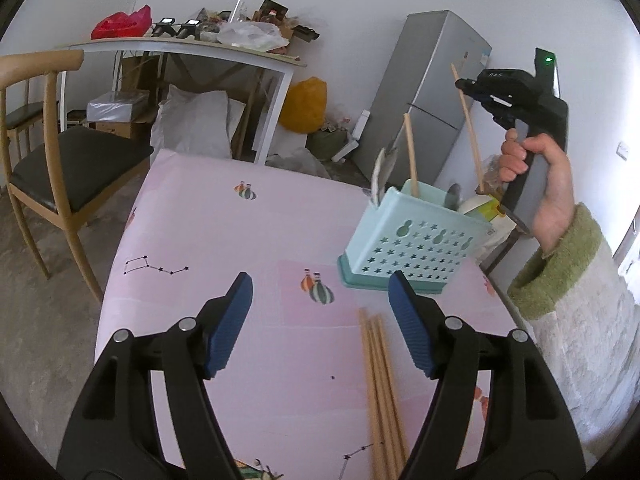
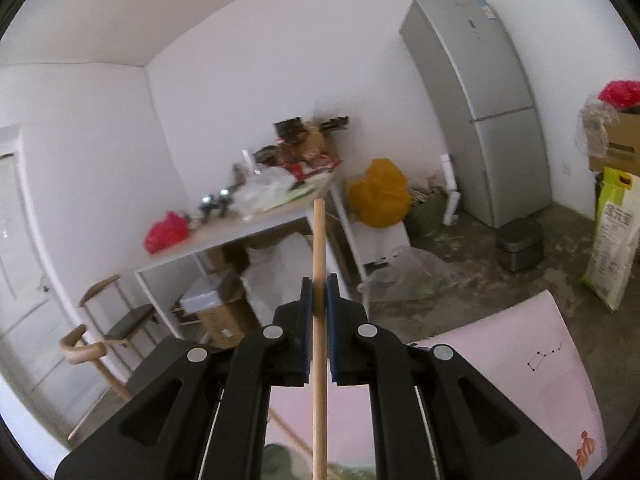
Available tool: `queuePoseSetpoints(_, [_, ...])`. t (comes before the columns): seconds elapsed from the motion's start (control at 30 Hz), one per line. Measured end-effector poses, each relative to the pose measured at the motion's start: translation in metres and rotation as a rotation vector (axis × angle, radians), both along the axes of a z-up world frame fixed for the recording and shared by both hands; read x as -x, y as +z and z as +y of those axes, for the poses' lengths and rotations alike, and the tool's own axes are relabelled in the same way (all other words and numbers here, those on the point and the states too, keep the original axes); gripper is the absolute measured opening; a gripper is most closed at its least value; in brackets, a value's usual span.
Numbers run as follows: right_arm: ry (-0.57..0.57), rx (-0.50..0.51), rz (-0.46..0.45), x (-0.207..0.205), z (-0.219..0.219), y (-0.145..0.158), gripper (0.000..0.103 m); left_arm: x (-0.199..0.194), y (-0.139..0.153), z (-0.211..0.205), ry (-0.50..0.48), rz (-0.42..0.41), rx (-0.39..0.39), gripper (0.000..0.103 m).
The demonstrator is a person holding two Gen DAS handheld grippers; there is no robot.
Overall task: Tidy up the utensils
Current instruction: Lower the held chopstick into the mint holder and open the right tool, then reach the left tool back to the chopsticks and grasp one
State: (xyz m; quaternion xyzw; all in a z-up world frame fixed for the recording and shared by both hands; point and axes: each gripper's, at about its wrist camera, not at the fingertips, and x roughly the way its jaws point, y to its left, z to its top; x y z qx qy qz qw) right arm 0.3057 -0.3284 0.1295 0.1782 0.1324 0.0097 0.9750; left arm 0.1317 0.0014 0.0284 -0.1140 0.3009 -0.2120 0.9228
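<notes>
Holding one chopstick point(image 2: 319, 320) clamped in right jaws, left jaws apart over the bench point(image 1: 240, 240), I should lower it upright into the holder point(image 1: 416, 240).

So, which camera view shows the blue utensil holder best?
The left wrist view: the blue utensil holder stands whole on the pink table, its star-shaped holes visible. The right wrist view does not show it.

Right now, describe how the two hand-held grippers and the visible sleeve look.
Left hand-held gripper: black plastic linkage arms with silver round pivot pins, ending in blue ribbed pads. Right hand-held gripper: the same black arms, silver pins and blue pads; from outside, a black body with a grey handle and a small green light. The sleeve is fuzzy pale grey with a green cuff.
</notes>
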Motion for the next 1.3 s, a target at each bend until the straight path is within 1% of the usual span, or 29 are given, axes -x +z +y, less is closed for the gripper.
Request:
queuePoseSetpoints(0.17, [-0.051,0.039,0.034,-0.014,-0.001,-0.014,0.007,-0.007,-0.006,0.007,0.014,0.016,0.016,0.067])
queuePoseSetpoints(0.33, [-0.053,0.12,0.054,-0.013,0.006,-0.025,0.007,-0.01,-0.009,0.011,0.02,0.022,0.021,0.067])
queuePoseSetpoints(0.5, [-0.019,0.216,0.06,0.01,0.017,-0.03,0.007,-0.008,-0.008,0.011,0.015,0.017,0.017,0.067])
queuePoseSetpoints(0.7, [0.025,0.313,0.077,0.054,0.025,-0.044,0.007,-0.002,-0.008,0.008,0.012,0.017,-0.001,0.067])
queuePoseSetpoints(0.77, [0.039,0.35,0.086,0.068,0.027,-0.046,0.009,0.0,-0.01,0.005,0.007,0.024,-0.018,0.067])
queuePoseSetpoints(0.8, [0.04,0.363,0.09,0.073,0.027,-0.046,0.012,0.001,-0.011,0.004,0.006,0.028,-0.024,0.067])
queuePoseSetpoints(0.83, [0.038,0.369,0.091,0.079,0.027,-0.045,0.025,0.003,-0.012,0.002,0.004,0.034,-0.032,0.067])
queuePoseSetpoints(0.9, [0.03,0.361,0.075,0.095,0.02,-0.041,0.045,0.005,-0.013,0.0,-0.001,0.039,-0.042,0.067])
queuePoseSetpoints(0.93, [0.026,0.357,0.066,0.102,0.018,-0.038,0.047,0.007,-0.014,-0.002,-0.001,0.041,-0.05,0.067])
queuePoseSetpoints(1.07, [-0.008,0.308,0.031,0.138,-0.001,-0.024,0.052,0.015,-0.017,-0.006,-0.006,0.05,-0.078,0.067])
queuePoseSetpoints(1.17, [-0.018,0.242,0.013,0.171,-0.013,-0.018,0.054,0.021,-0.02,-0.009,-0.013,0.059,-0.1,0.067])
queuePoseSetpoints(1.23, [-0.007,0.191,0.024,0.191,-0.018,-0.023,0.054,0.024,-0.024,-0.012,-0.022,0.067,-0.115,0.067])
queuePoseSetpoints(1.3, [0.02,0.146,0.061,0.205,-0.019,-0.038,0.054,0.029,-0.031,-0.017,-0.041,0.082,-0.139,0.067])
